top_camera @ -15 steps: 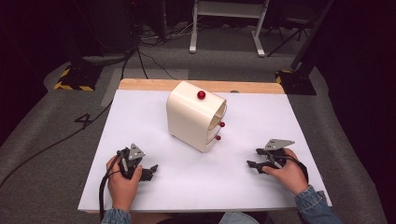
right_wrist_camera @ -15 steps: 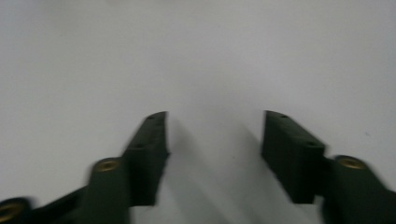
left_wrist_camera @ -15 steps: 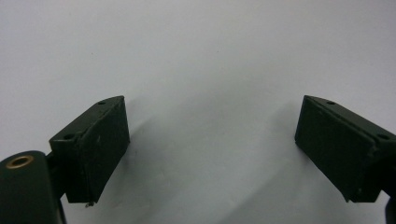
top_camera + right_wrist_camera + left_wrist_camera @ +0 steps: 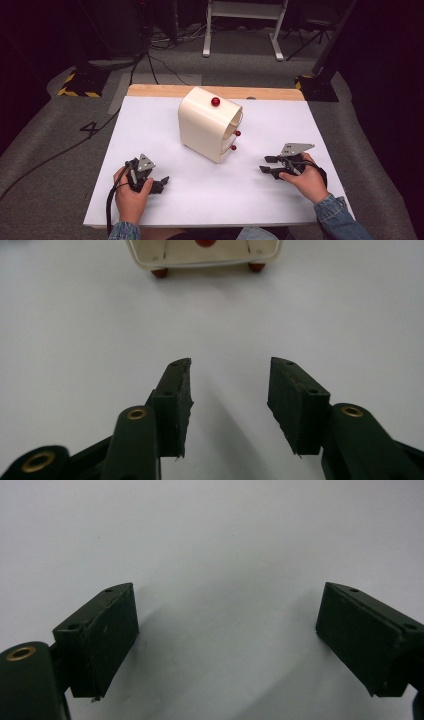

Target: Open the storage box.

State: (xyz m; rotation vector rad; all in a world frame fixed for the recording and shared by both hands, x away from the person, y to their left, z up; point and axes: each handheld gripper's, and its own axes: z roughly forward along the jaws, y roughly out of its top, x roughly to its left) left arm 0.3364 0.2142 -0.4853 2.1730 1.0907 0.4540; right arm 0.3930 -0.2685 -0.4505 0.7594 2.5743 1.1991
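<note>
Cream cabinet with red knobs is standing near the middle of the white table, toward the far edge, its drawer fronts turned toward our right side. We are seeing one red knob on its top and two more, and, on the front.

We are holding the left hand-held gripper low over the table at the near left, jaws spread wide with nothing between them; in the left gripper view bare table is lying between the fingers. We are holding the right hand-held gripper at the near right, also parted and empty, pointing at the cabinet. In the right gripper view the cabinet's lower edge is sitting straight ahead, well apart from the fingers.

Judging the step: we are lining up the right one for a front knob. To do it well, we should be keeping the jaws level with the knob, centring it between them, and closing only once it sits fully inside. The left one could be steadying the cabinet so it is not sliding.
</note>
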